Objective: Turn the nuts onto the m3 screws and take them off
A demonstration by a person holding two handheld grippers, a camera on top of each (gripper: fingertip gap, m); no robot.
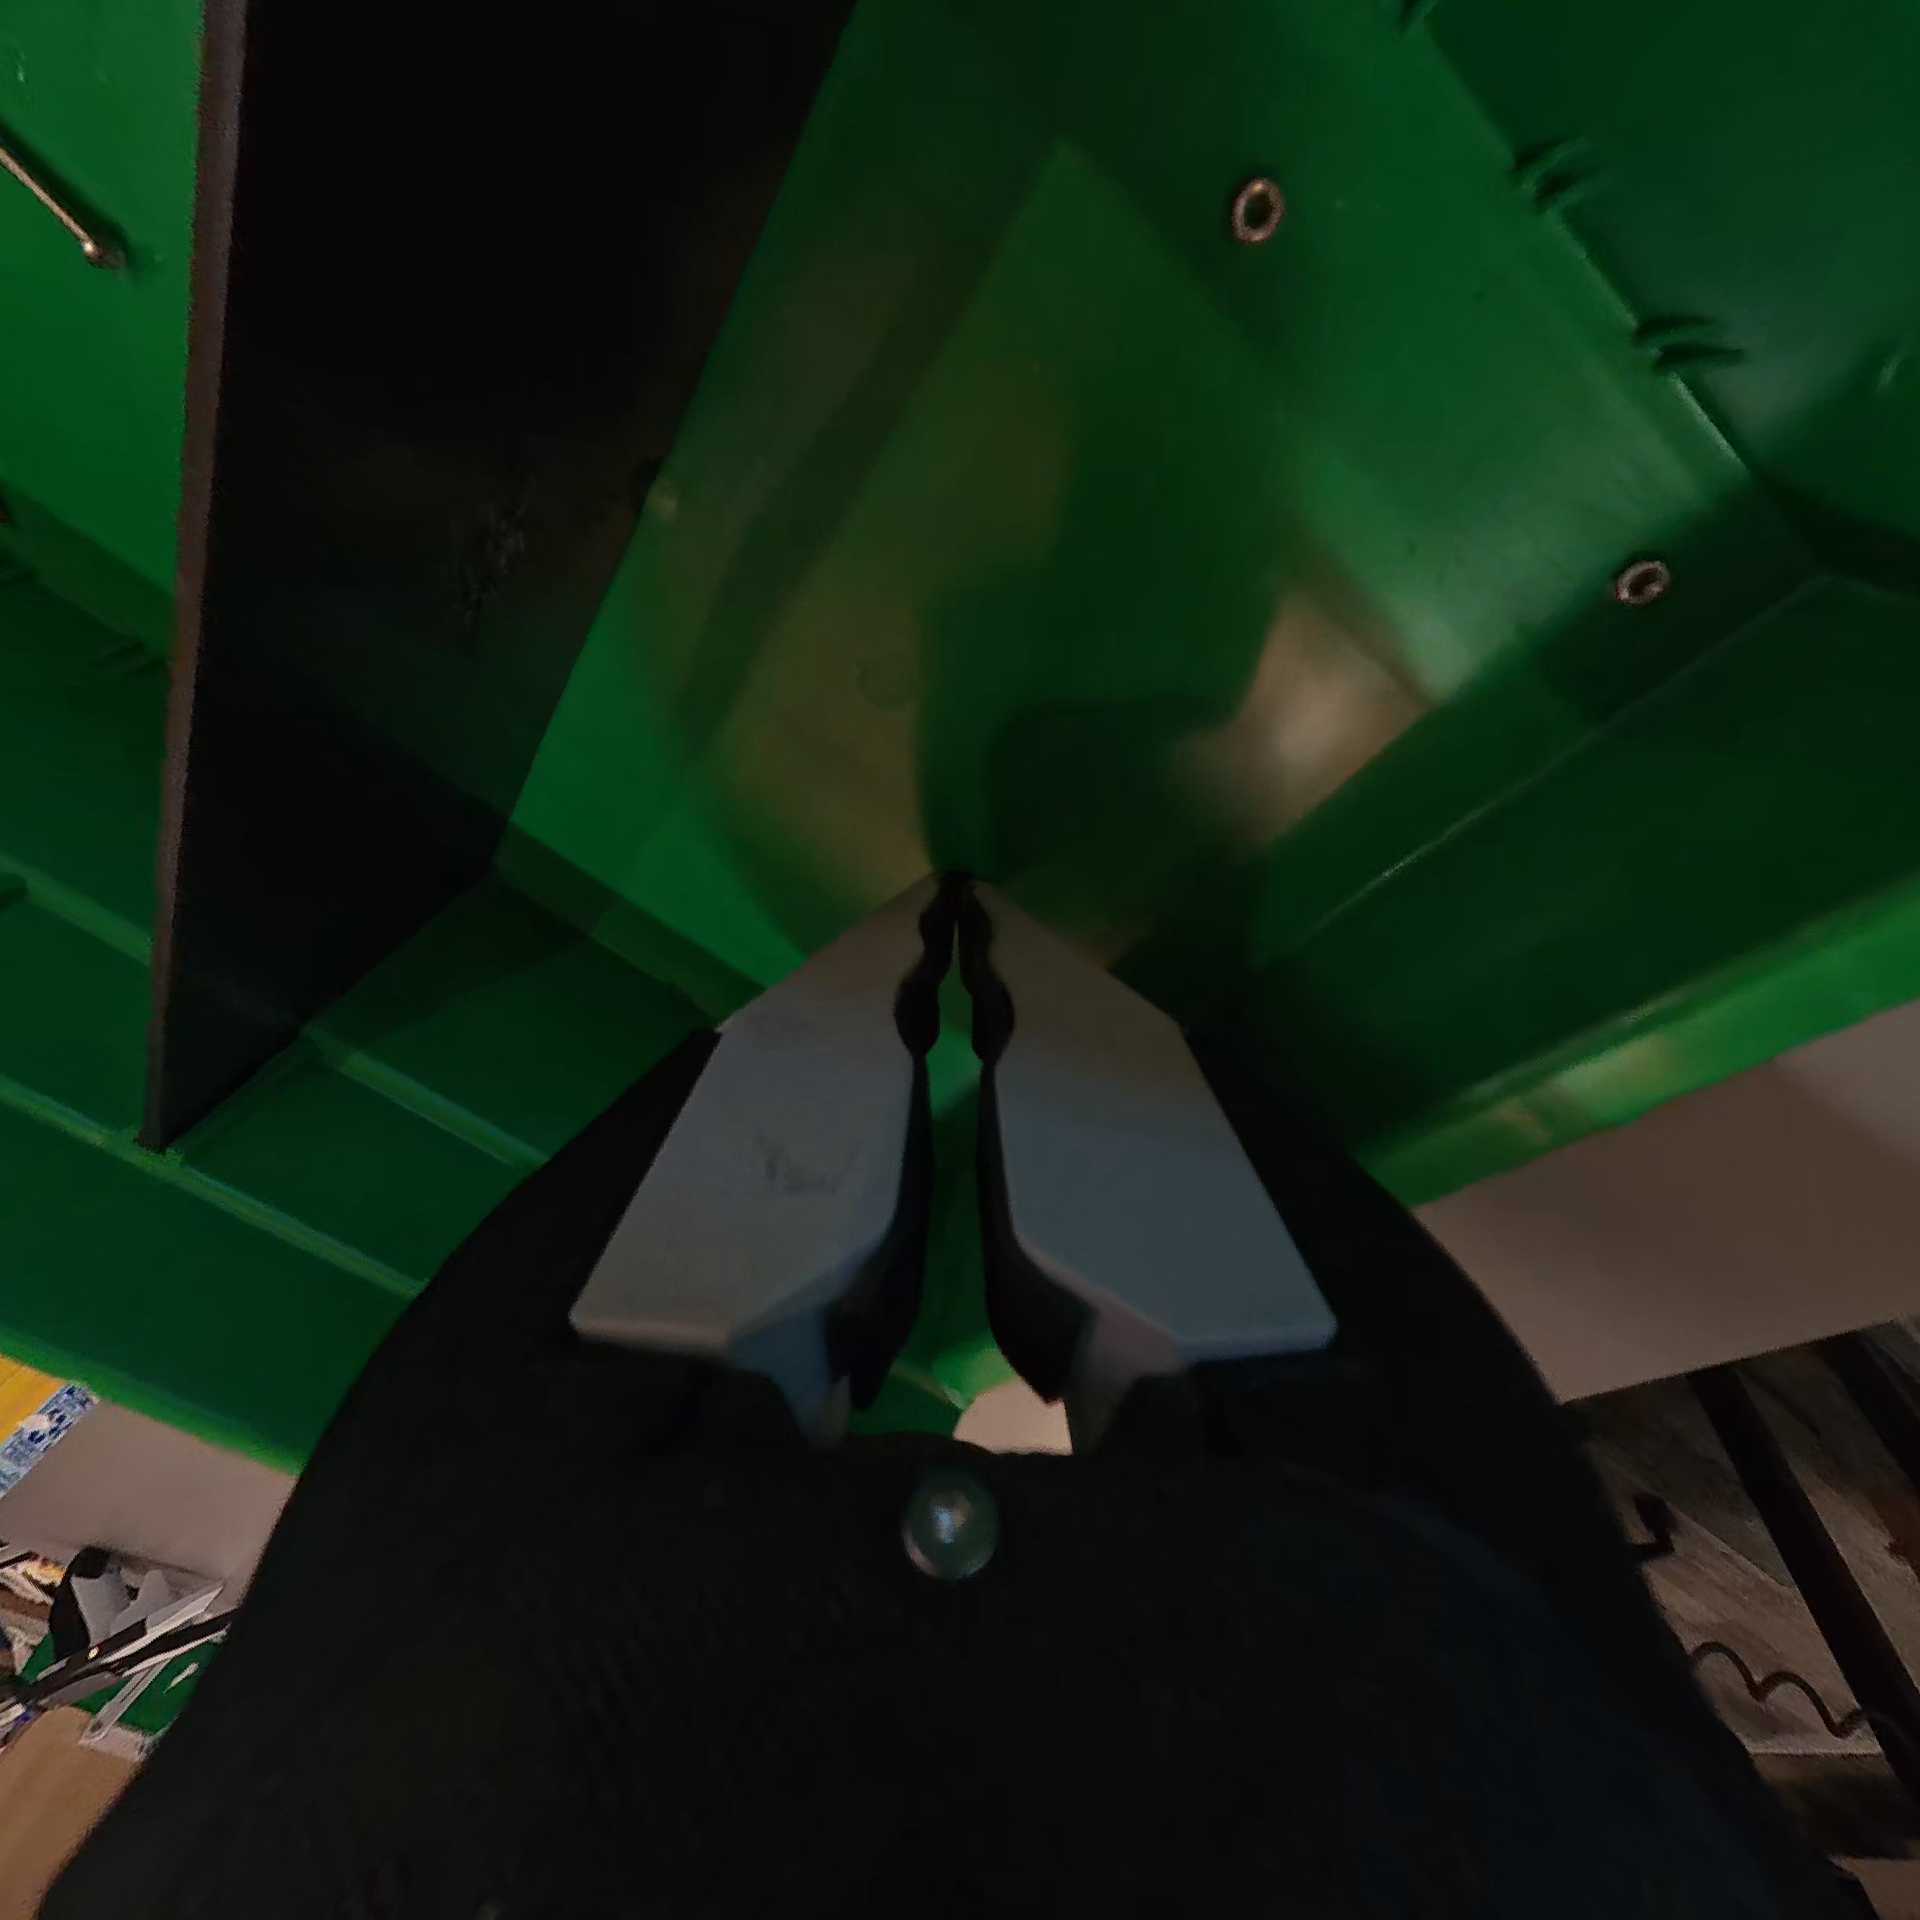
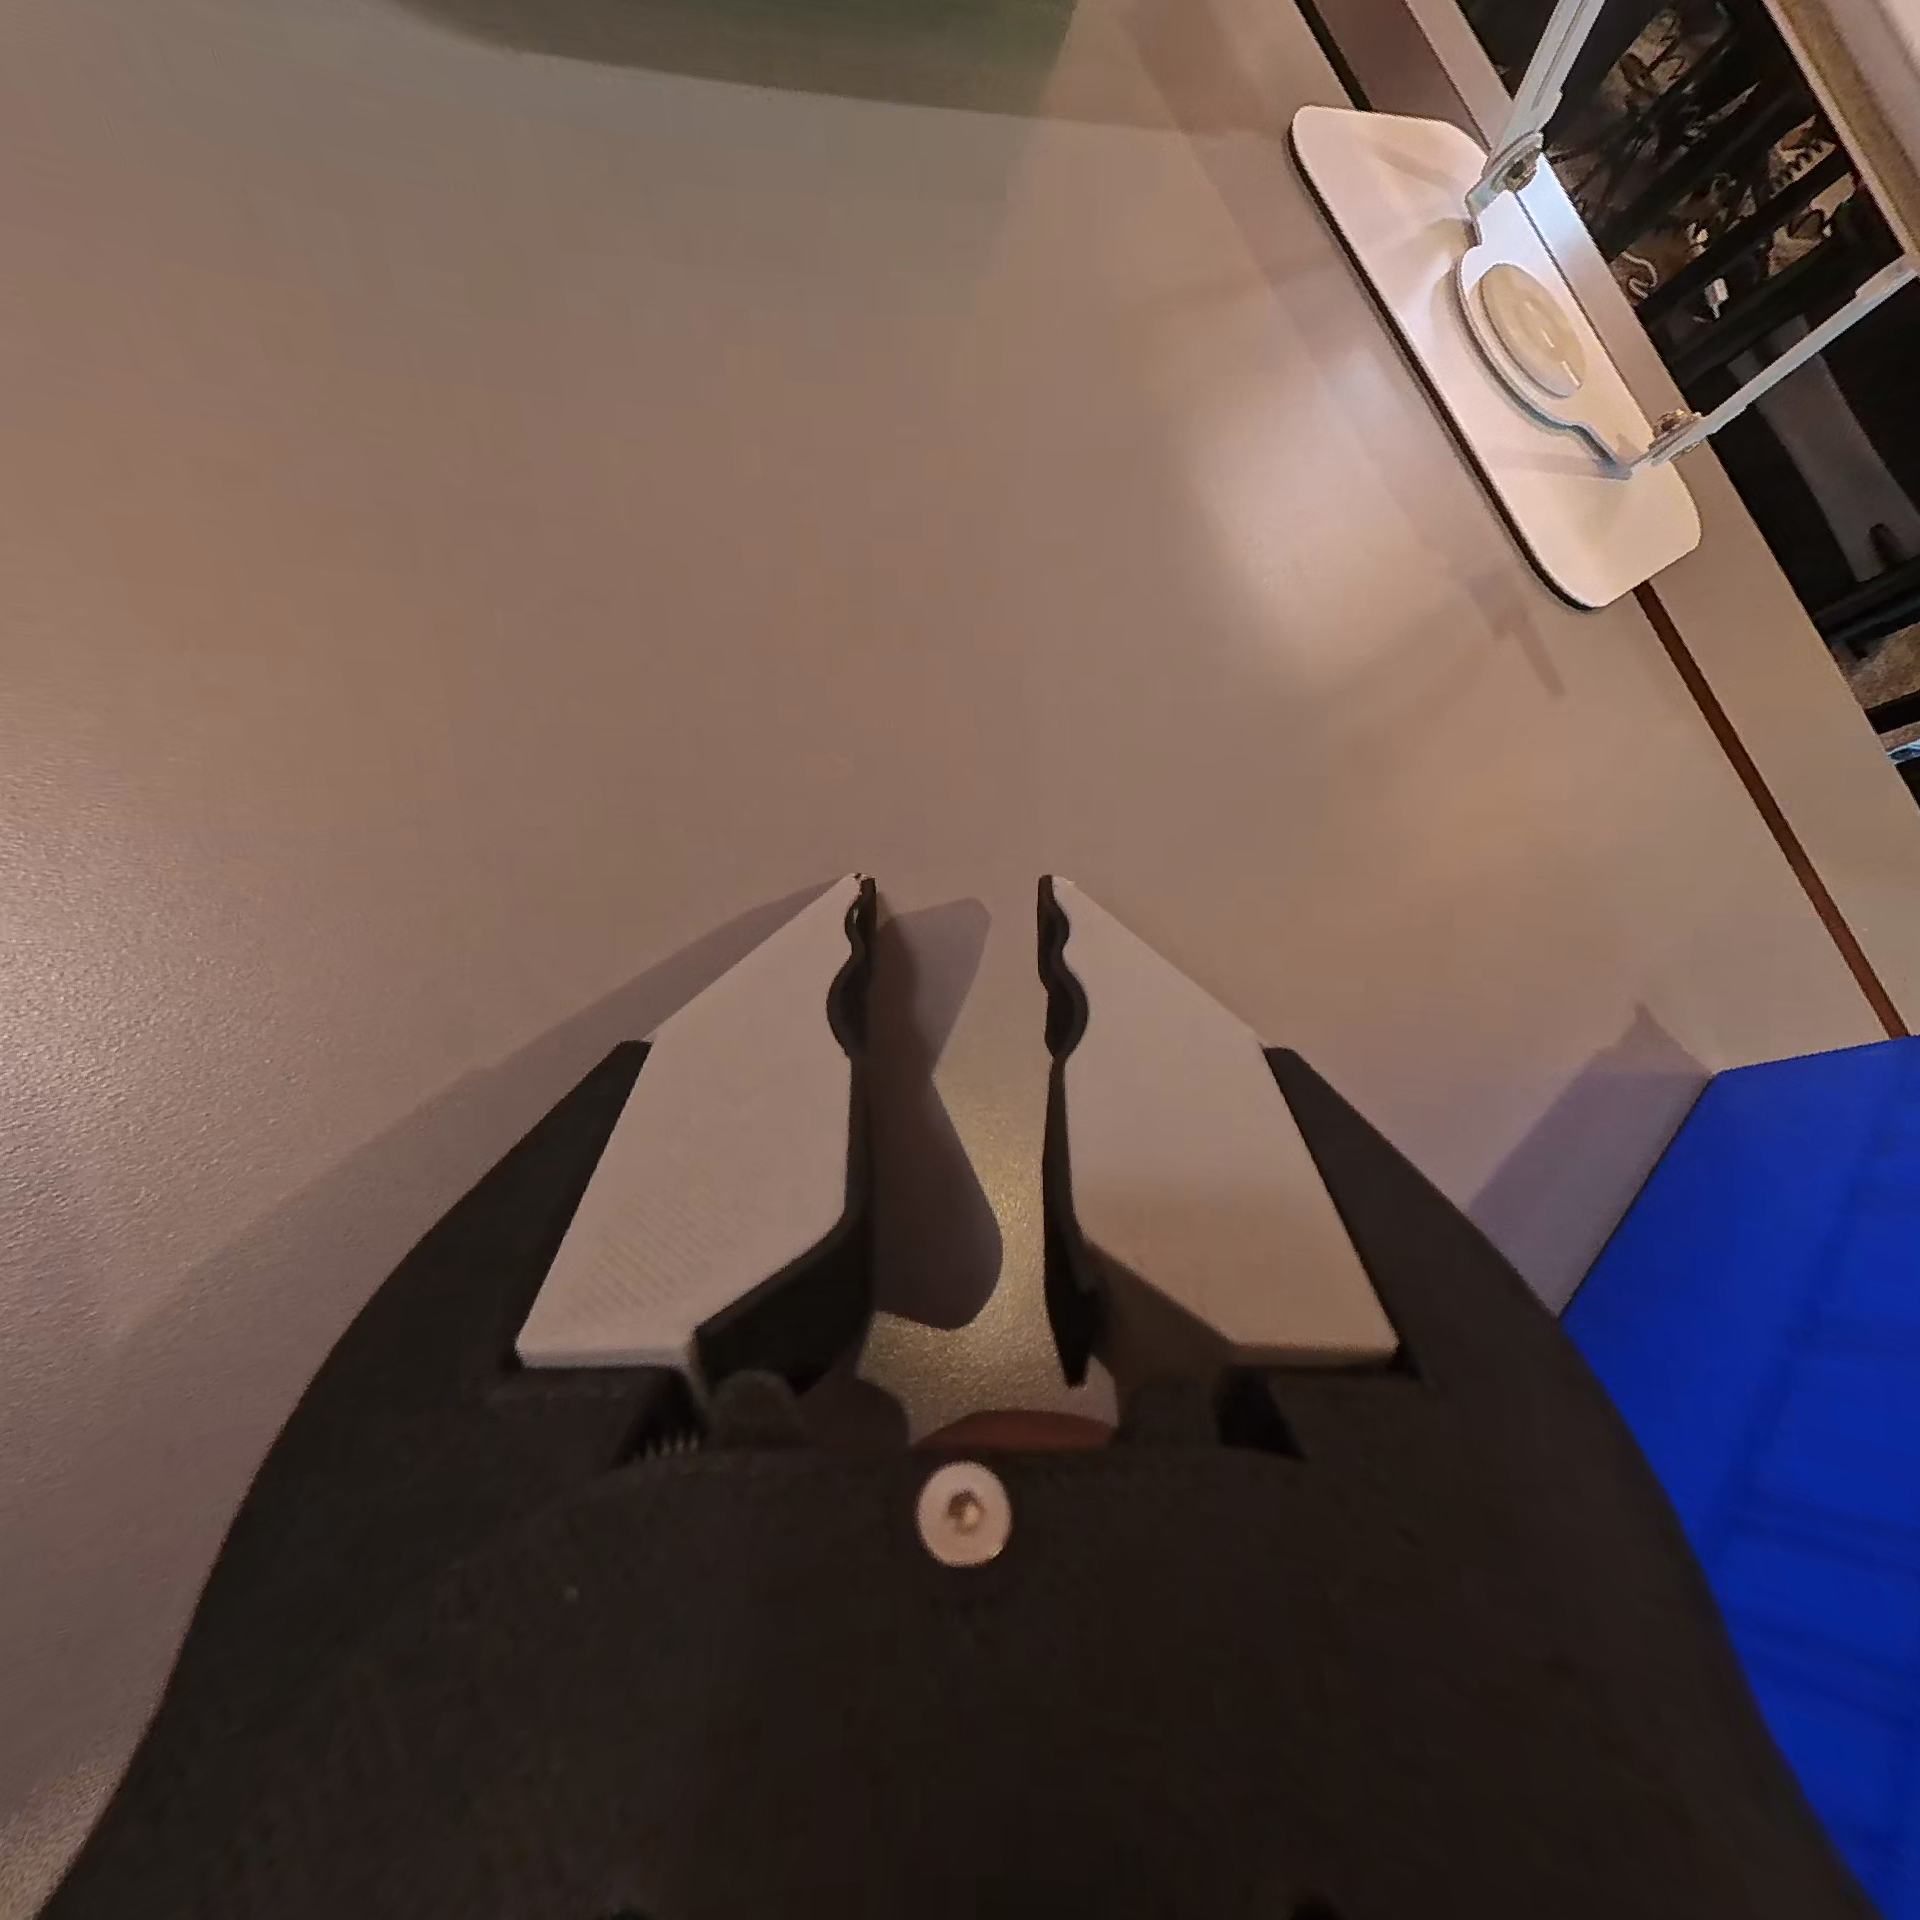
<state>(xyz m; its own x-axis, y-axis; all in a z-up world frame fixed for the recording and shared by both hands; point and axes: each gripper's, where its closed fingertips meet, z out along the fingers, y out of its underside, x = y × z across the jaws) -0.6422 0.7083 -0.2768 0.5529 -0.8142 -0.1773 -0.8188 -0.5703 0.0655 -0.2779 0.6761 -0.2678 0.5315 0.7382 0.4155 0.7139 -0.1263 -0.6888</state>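
Note:
In the left wrist view my left gripper (image 1: 957, 885) is shut, its black pads touching at the tips, with nothing visible between them. The tips sit low inside a compartment of a green plastic tray (image 1: 1091, 436). Two small silver nuts (image 1: 1257, 211) (image 1: 1642, 582) lie on the tray's ledges to the upper right. A thin silver screw (image 1: 62, 208) lies in a compartment at the far left. In the right wrist view my right gripper (image 2: 956, 883) is open and empty, close above the beige table (image 2: 520, 520).
A black divider wall (image 1: 343, 520) stands in the tray left of my left gripper. A white stand base (image 2: 1486, 353) sits at the table's right edge. A blue box (image 2: 1766, 1455) lies at the lower right. A green edge (image 2: 727, 42) shows at the top. There is about 35 cm between the tips of the two grippers. The right gripper is farther from the thin silver screw (image 1: 62, 208), some 40 cm, than the left, some 15 cm.

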